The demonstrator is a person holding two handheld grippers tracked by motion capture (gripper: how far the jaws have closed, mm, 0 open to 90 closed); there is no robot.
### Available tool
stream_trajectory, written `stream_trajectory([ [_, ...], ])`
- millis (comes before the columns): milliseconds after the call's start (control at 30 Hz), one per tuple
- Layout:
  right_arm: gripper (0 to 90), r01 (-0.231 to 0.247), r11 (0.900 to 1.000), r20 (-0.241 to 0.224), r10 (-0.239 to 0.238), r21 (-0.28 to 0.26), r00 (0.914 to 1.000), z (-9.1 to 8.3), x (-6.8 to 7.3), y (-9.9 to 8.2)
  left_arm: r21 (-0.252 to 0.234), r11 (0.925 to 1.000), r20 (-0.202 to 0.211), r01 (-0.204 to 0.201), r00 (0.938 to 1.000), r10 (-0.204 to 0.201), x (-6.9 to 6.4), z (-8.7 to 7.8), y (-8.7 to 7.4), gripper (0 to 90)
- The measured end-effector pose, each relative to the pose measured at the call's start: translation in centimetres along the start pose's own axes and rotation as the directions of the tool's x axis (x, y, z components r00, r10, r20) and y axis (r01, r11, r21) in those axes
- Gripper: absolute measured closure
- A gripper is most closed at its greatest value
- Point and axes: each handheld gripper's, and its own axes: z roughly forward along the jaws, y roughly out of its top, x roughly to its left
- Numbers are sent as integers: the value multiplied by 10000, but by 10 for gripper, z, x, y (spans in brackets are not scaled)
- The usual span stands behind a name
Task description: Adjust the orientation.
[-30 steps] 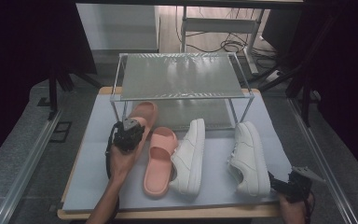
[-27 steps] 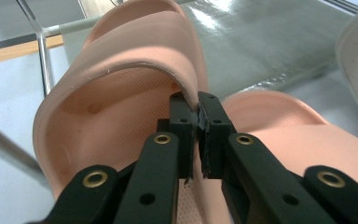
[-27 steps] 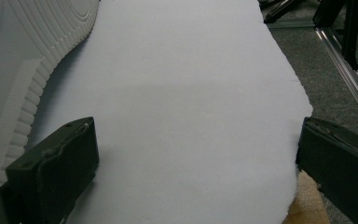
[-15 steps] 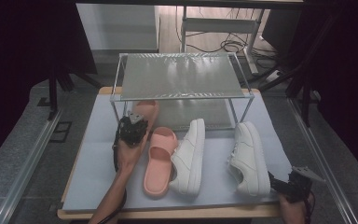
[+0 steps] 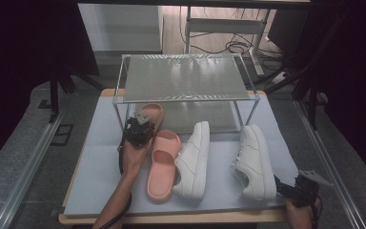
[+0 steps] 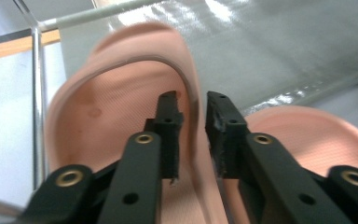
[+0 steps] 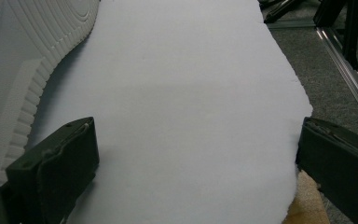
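Left gripper (image 6: 192,114): jaws have just been opening, now straddling the side rim of the pink slipper (image 6: 121,102) with a gap showing, no longer pinching. Slipper is lying under the rack's (image 5: 186,76) front edge, beside its mate (image 5: 162,164). Likely light, soft foam, bending easily; the rim looks the best hold. Right gripper (image 7: 196,154) is resting wide open near the white sneaker (image 7: 23,70).

A wooden table (image 5: 171,219) carries a pale blue mat (image 5: 100,162) — on the mat, a wire rack (image 5: 186,78), with pink slides and white sneakers in front of the rack.
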Motion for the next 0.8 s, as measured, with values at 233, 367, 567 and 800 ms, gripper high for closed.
stream_trajectory([
  [233,0,4,10000,-2,-4,2,10000,0,0,0,26,10000,481,-61,9988,60,6,-28,-1,618],
  [367,0,6,10000,2,-6,3,10000,0,0,0,222,9997,801,58,9968,-75,13,-42,-13,562],
  [567,0,6,10000,4,-6,4,10000,0,0,0,207,9995,1057,258,9940,-279,22,-64,-29,554],
  [800,0,13,10000,10,-13,6,10000,0,0,0,-15,9997,1433,248,9894,-244,29,-91,-51,694],
])
